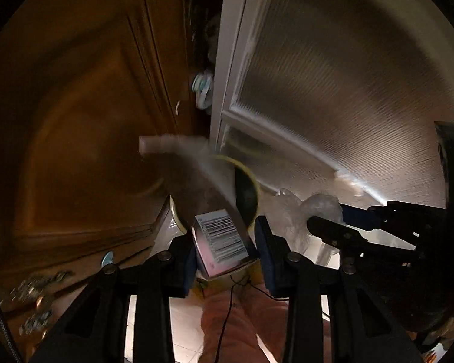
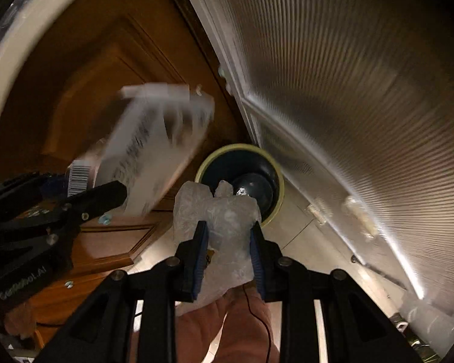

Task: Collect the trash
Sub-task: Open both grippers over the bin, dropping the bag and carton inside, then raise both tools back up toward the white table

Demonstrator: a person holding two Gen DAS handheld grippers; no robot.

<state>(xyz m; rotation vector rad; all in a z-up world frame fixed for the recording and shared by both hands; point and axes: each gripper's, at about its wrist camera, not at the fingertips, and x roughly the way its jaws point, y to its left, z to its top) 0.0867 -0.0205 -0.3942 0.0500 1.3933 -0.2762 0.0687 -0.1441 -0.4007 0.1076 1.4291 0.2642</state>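
Observation:
My left gripper (image 1: 225, 243) is shut on a white milk carton (image 1: 218, 236) with a barcode and a screw spout, held tilted; it shows blurred in the right wrist view (image 2: 154, 148). My right gripper (image 2: 228, 236) is shut on a crumpled clear plastic bag (image 2: 218, 217), which also shows in the left wrist view (image 1: 305, 211). A round trash bin (image 2: 272, 211) with a pale green rim and dark inside stands on the floor just beyond both grippers, and in the left wrist view (image 1: 245, 193) the carton partly hides it. The left gripper (image 2: 84, 193) is to the left of the right one.
A brown wooden door (image 2: 84, 69) is on the left. A white door with ribbed frosted glass (image 2: 348, 90) is on the right. The bin stands in the corner between them on a pale tiled floor (image 2: 302, 236). My leg in pink trousers (image 2: 233, 332) is below.

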